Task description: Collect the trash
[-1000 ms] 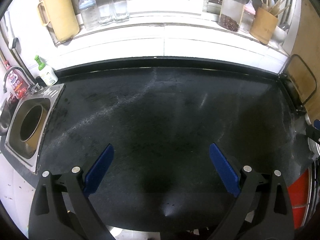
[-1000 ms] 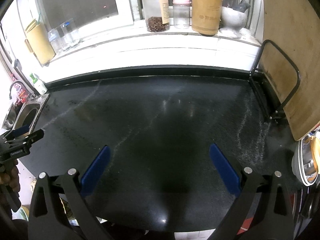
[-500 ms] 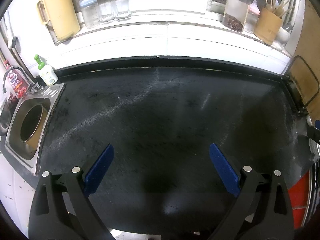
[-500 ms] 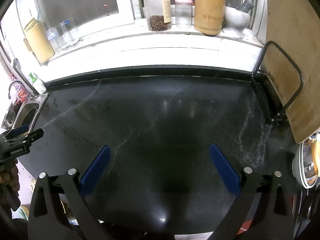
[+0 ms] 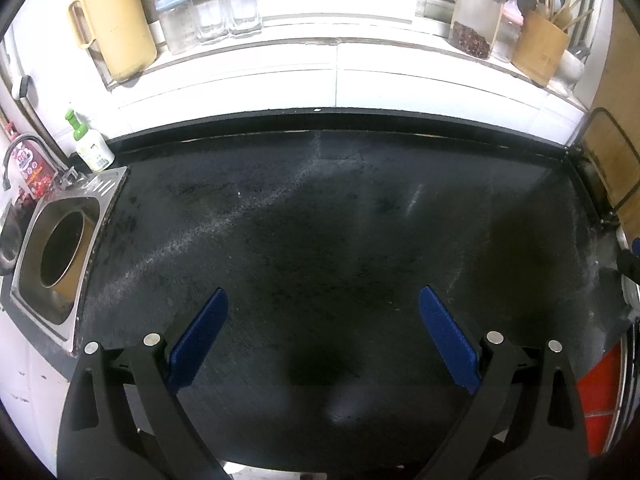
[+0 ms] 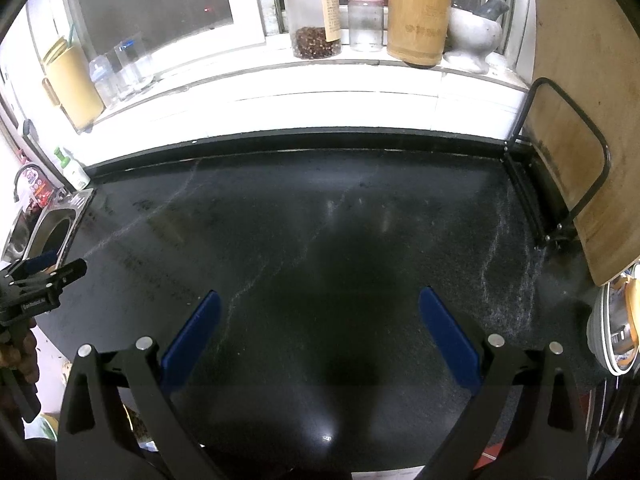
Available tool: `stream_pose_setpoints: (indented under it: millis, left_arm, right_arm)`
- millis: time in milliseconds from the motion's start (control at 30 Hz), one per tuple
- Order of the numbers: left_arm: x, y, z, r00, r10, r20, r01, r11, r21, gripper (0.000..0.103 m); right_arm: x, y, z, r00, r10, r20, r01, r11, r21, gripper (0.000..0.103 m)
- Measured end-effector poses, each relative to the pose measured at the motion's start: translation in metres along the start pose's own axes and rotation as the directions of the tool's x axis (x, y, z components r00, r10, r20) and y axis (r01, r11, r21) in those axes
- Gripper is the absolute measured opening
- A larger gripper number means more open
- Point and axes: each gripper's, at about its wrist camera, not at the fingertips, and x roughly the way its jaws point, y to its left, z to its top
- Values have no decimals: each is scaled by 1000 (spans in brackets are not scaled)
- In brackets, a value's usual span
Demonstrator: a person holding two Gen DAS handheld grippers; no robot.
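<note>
Hovering level over the black bench (image 5: 320,220), the left hand-held gripper (image 5: 323,322) and right hand-held gripper (image 6: 319,324) are held released, nothing grasped.

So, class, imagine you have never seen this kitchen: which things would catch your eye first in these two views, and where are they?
The wide black countertop fills the middle of both views, with no trash visible on it. Two open claws frame it from below, the left claw and the right claw, each with blue pads. Along the white windowsill behind stand a yellow pitcher at the left and a glass jar of dark beans further right.
</note>
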Motion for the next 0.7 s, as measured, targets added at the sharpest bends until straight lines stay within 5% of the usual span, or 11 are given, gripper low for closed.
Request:
stream_pose_setpoints:
  millis: [700]
  left_arm:
    - [-2, 2, 3, 1000, 6, 29, -6, 1000, 0, 93]
  right_arm:
    - [3, 0, 0, 1000, -2, -8, 2, 1000, 6, 96]
